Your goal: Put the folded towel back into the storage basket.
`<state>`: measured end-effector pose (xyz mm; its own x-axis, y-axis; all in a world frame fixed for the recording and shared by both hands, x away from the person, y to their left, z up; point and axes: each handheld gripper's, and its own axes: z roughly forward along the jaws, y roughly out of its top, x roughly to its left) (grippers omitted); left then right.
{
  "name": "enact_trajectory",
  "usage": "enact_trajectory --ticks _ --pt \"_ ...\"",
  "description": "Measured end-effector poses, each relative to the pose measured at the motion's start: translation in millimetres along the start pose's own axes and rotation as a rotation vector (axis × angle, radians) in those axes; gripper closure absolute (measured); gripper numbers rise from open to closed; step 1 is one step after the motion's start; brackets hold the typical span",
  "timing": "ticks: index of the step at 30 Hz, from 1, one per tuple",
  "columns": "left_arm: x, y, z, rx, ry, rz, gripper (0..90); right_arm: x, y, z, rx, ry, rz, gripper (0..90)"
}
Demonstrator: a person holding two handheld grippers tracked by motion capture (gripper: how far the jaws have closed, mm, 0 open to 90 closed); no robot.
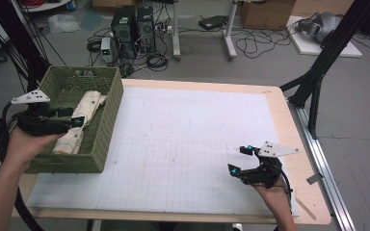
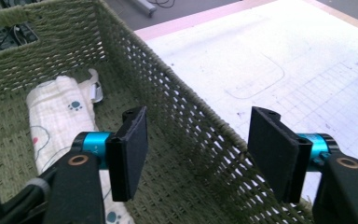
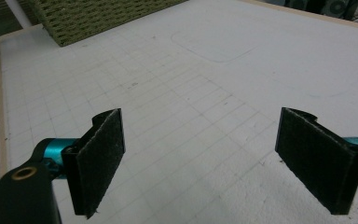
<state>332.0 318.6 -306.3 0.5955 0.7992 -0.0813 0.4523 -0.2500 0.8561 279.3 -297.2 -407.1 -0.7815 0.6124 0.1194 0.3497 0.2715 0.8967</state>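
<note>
A green woven basket point(image 1: 107, 103) stands at the table's left, and a folded white cloth point(image 1: 84, 113) with small printed motifs lies inside it. My left gripper point(image 1: 73, 117) hovers over the basket, open and holding nothing. In the left gripper view the left gripper point(image 2: 200, 154) has the basket's right wall point(image 2: 191, 121) running between its jaws, and the cloth point(image 2: 60, 107) lies beyond the left jaw. My right gripper point(image 1: 238, 160) is open and empty above the white gridded mat point(image 1: 183, 144) near the front right. In the right gripper view the right gripper point(image 3: 200, 163) points toward the basket point(image 3: 88, 16).
The mat covers most of the wooden table point(image 1: 301, 192) and bears faint drawn outlines point(image 1: 173, 127). Black frame legs point(image 1: 318, 72) stand off the right edge. Computers and cables point(image 1: 135, 29) sit on the floor behind the table.
</note>
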Motion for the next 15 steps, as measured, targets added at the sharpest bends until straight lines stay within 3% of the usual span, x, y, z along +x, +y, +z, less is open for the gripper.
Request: enact_trajectory --ticks 15 --pt "-15.0 0.8 -0.7 -0.09 -0.006 0.023 31.7 -0.1 0.4 0.8 0.003 -0.005 -0.008 13.4"
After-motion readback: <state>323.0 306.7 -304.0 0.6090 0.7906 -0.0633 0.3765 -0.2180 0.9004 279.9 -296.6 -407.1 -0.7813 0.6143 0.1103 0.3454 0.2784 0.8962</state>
